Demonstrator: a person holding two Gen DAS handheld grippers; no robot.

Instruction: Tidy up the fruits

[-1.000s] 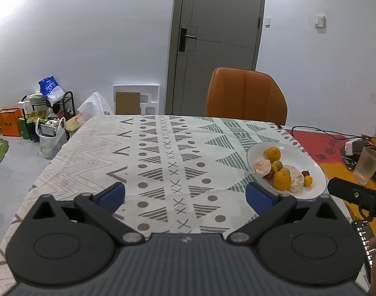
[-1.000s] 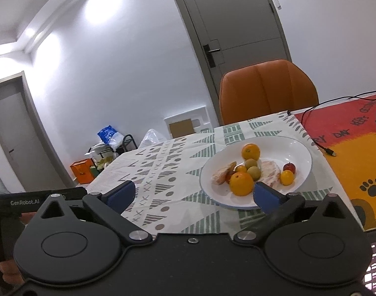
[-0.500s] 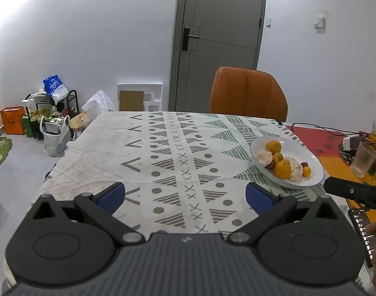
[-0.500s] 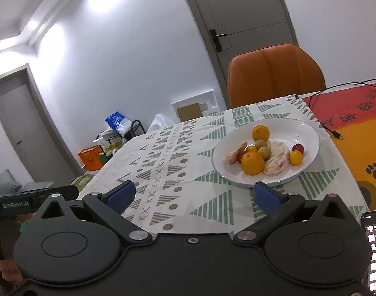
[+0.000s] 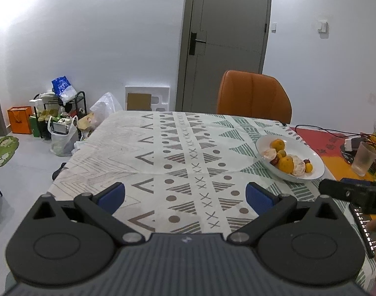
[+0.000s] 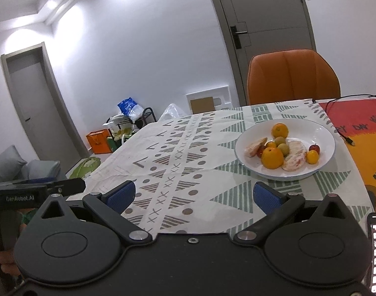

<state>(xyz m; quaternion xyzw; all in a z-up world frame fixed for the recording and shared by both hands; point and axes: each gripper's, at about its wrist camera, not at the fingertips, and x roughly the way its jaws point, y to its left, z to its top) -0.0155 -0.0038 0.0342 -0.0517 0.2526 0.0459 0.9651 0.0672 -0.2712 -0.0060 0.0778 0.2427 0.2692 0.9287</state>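
A white plate on the patterned tablecloth holds several fruits: oranges, peeled citrus pieces, small green fruits, a small red fruit and a small yellow one. My left gripper is open and empty, above the near table edge, left of the plate. My right gripper is open and empty, short of the plate. Each gripper's body shows at the edge of the other's view.
An orange chair stands at the far table edge. A red and orange mat with a cable lies right of the plate. A glass and a phone sit at the right. Bags and a rack stand on the floor, left.
Both grippers have pulled back and risen from the table, so the plate looks smaller and farther away. Both stay open and empty.
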